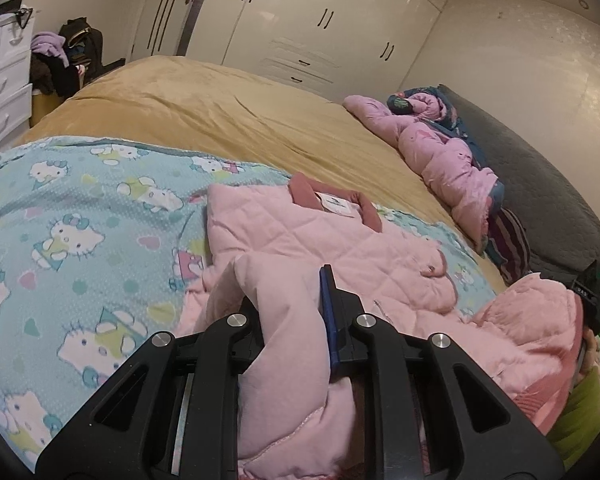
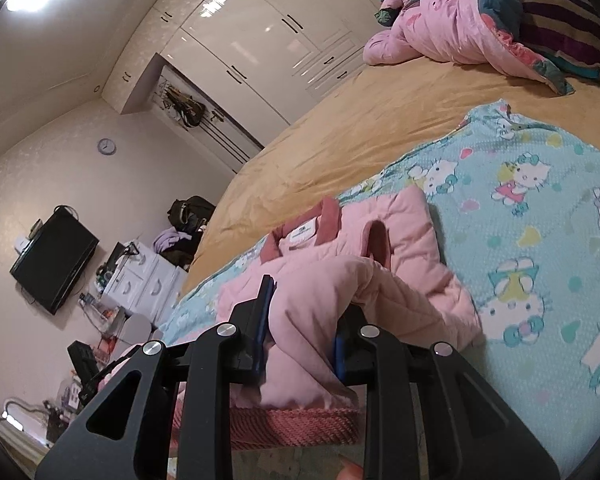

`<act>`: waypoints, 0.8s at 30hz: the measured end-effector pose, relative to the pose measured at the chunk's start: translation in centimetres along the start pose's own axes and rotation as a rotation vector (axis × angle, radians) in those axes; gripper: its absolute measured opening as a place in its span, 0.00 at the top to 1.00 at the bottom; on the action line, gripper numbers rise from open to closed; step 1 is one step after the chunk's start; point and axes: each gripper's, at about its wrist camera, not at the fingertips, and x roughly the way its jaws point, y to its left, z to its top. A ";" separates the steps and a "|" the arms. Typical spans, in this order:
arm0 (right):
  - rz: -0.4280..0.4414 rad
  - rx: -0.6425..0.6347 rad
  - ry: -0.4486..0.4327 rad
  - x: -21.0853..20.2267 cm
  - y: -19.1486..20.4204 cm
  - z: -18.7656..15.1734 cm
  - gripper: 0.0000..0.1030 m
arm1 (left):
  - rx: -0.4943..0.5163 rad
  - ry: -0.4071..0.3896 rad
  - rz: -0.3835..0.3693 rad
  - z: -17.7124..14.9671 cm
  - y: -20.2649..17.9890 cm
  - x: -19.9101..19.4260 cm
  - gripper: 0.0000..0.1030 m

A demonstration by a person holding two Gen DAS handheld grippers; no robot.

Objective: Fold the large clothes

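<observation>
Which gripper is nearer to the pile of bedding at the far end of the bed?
Right. The right gripper holds the pink jacket on the side toward the bedding pile; the left gripper grips it farther away.

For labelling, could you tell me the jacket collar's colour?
Dusty rose collar, on the jacket; right wrist view.

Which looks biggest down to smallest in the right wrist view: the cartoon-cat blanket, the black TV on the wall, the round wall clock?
1. Cartoon-cat blanket
2. Black TV
3. Wall clock

As seen only: the blanket lies much nearer the camera.
</observation>
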 end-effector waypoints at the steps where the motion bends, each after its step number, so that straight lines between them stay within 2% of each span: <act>1: -0.003 0.004 -0.001 0.4 -0.2 0.3 0.77 | -0.002 0.001 0.008 0.4 0.2 0.5 0.89; 12: -0.064 0.028 -0.006 6.0 -2.1 3.8 0.77 | 0.012 0.030 0.092 3.4 0.8 6.0 0.89; 24: -0.118 0.058 -0.031 10.4 -4.2 4.8 0.77 | 0.024 0.058 0.156 3.9 2.0 10.4 0.88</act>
